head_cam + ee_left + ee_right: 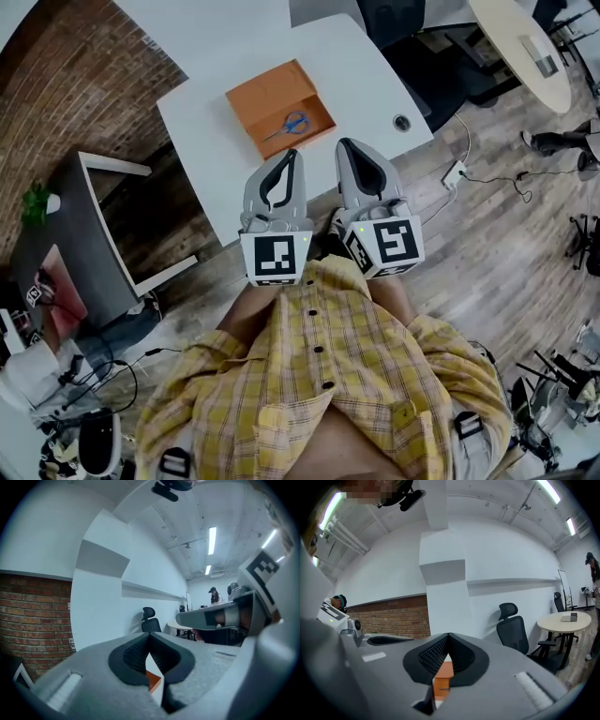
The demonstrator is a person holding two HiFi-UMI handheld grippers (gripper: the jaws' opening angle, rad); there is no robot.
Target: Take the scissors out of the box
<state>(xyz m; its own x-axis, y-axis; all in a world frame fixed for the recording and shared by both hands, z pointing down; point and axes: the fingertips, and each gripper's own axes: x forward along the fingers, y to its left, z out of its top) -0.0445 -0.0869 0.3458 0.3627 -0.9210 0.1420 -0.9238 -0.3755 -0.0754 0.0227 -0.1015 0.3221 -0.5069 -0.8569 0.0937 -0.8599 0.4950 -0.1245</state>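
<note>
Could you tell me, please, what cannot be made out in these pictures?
Blue-handled scissors: head view, too small to tell whether the blades are open.
Orange open box: both gripper views, only a sliver shows past the shut jaws.
White table's near edge: head view, behind left gripper and right gripper.

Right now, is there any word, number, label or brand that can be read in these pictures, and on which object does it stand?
No text can be read anywhere.
The left gripper and the right gripper carry only black-and-white square markers, no letters.
The orange box, the scissors and the white table show no print.
The small grey object on the round table is too small to read.
</note>
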